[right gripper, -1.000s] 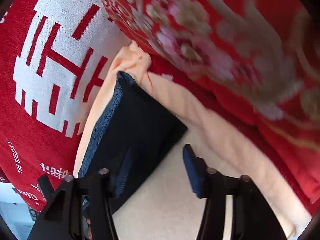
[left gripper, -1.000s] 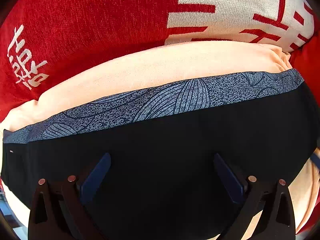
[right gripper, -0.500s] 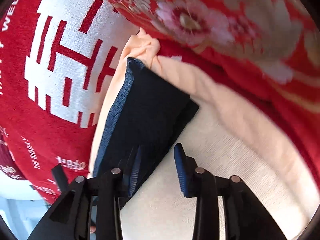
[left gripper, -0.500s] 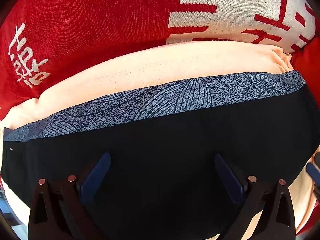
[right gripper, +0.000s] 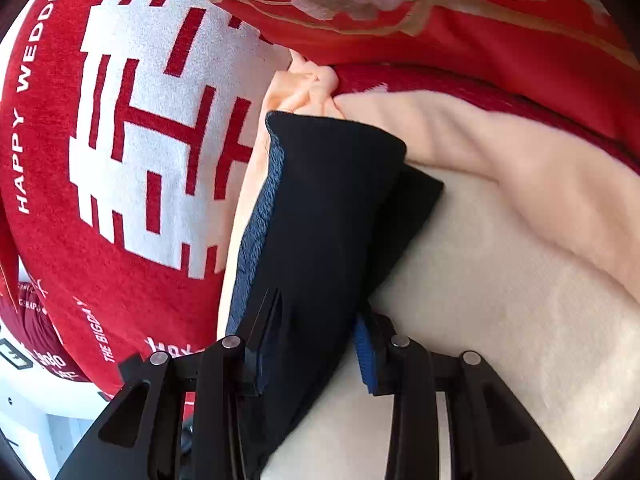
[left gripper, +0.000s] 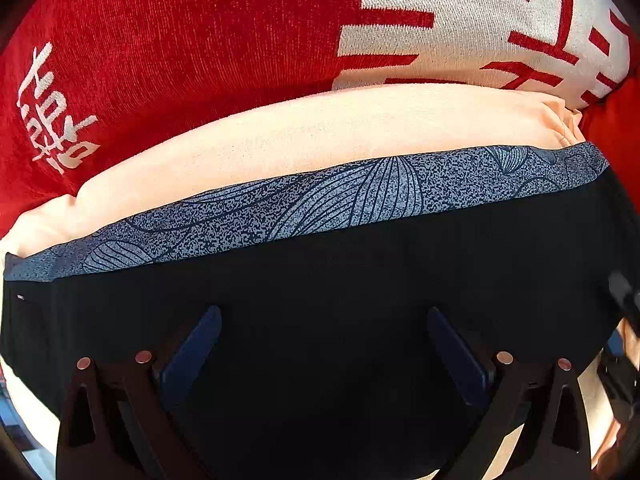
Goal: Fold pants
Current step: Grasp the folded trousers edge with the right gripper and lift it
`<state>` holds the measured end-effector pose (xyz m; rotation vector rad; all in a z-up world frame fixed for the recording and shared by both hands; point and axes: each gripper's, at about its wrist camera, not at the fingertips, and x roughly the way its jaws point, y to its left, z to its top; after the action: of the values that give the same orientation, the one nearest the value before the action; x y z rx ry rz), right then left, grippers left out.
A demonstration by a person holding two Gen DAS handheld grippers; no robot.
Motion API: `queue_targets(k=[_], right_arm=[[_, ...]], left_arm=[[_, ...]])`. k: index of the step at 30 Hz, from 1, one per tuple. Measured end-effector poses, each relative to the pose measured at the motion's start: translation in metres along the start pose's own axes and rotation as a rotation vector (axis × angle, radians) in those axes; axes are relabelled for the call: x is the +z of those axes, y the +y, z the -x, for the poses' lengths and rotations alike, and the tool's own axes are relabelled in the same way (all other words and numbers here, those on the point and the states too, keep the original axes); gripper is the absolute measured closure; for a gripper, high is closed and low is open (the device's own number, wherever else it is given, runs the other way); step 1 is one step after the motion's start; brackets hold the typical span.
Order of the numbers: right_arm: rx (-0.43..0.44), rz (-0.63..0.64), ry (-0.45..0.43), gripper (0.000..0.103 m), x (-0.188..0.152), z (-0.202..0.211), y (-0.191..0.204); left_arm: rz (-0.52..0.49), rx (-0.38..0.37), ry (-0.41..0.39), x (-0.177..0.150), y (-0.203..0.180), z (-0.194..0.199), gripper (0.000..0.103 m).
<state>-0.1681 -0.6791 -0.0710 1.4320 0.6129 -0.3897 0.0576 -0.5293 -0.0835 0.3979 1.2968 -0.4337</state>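
The pants (left gripper: pixel 360 288) are black with a grey-blue patterned waistband (left gripper: pixel 360 200). They lie folded on a peach cushion. In the left wrist view my left gripper (left gripper: pixel 324 344) hovers low over the black cloth with its jaws wide apart. In the right wrist view the folded pants (right gripper: pixel 332 208) run away from me, and my right gripper (right gripper: pixel 316 344) has its two jaws on either side of the near fold, closed against the cloth.
A peach cushion (right gripper: pixel 500 300) lies under the pants. A red pillow with white characters (left gripper: pixel 200 40) stands behind; it also shows in the right wrist view (right gripper: pixel 120 140). A red flowered cloth (right gripper: pixel 440 20) lies at the far right.
My right gripper has moved in onto the pants' near edge and its jaws have narrowed onto the fold. The left gripper has barely moved.
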Motion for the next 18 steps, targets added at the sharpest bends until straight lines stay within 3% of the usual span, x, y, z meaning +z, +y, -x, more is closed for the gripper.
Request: queue_targets(k=[3, 5, 7, 8, 12, 14, 18], right_arm=[[-0.004, -0.013, 0.021, 0.063, 0.009, -0.010, 0.005], [-0.037, 0.016, 0.046, 0.081, 0.013, -0.011, 0.013], [-0.013, 0.055, 0.037, 0.085, 0.014, -0.005, 0.021], [-0.004, 0.070, 0.038, 0.086, 0.013, -0.001, 0.025], [0.027, 0.119, 0.038, 0.087, 0.008, 0.007, 0.042], [0.032, 0.131, 0.035, 0.087, 0.006, 0.008, 0.049], [-0.019, 0.223, 0.030, 0.087, 0.001, 0.006, 0.072]], left_arm=[[-0.007, -0.009, 0.009, 0.001, 0.002, -0.001, 0.000], [-0.017, -0.001, 0.021, 0.006, 0.003, 0.003, 0.002], [-0.029, -0.022, 0.009, 0.009, 0.004, 0.014, 0.036], [-0.044, -0.036, 0.010, 0.009, 0.003, 0.018, 0.039], [-0.092, -0.081, -0.006, 0.001, 0.001, 0.029, 0.039], [-0.079, -0.120, 0.024, -0.004, -0.002, 0.018, 0.038], [-0.120, -0.097, -0.074, -0.014, -0.008, 0.014, 0.034]])
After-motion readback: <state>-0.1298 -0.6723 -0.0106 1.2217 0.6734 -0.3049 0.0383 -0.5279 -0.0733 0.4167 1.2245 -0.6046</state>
